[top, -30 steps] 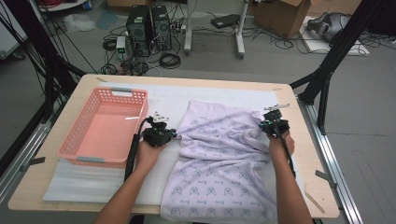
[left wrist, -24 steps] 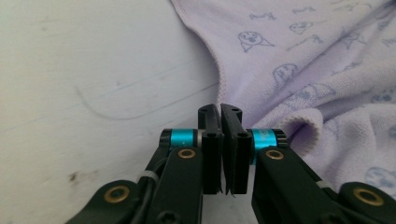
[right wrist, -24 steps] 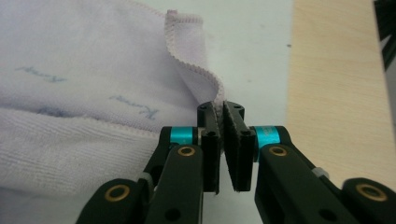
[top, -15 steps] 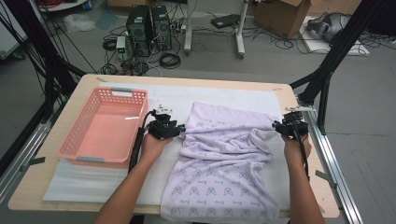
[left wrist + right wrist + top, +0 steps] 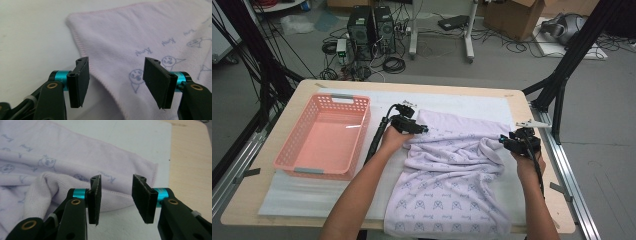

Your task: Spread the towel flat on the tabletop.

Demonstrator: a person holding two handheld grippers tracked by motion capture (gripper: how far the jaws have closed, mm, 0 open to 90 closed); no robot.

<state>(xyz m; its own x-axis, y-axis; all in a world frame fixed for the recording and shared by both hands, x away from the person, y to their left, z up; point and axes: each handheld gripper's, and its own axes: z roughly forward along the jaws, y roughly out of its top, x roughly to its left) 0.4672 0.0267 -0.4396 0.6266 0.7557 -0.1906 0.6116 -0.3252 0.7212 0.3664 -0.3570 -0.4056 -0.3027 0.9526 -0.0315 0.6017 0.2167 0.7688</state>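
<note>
The towel [image 5: 452, 175] is soft lilac cloth with a fine, matt nap, printed with faint blue-grey doodles and edged with a stitched pink hem – the weave shows as a slightly fuzzy pile in the left gripper view [image 5: 140, 37]. Under it lies a white mat [image 5: 312, 192], smooth and faintly glossy, like thin foam sheet. The table [image 5: 562, 200] has a pale wood finish, matt, framed by dull metal rails. The basket [image 5: 297, 167] is salmon-pink plastic, perforated and lightly shiny. The black pads [image 5: 80, 82] look matt and rubbery, mounted on glossy teal metal collars – with brass-coloured rivets in matt black plastic arms.
</note>
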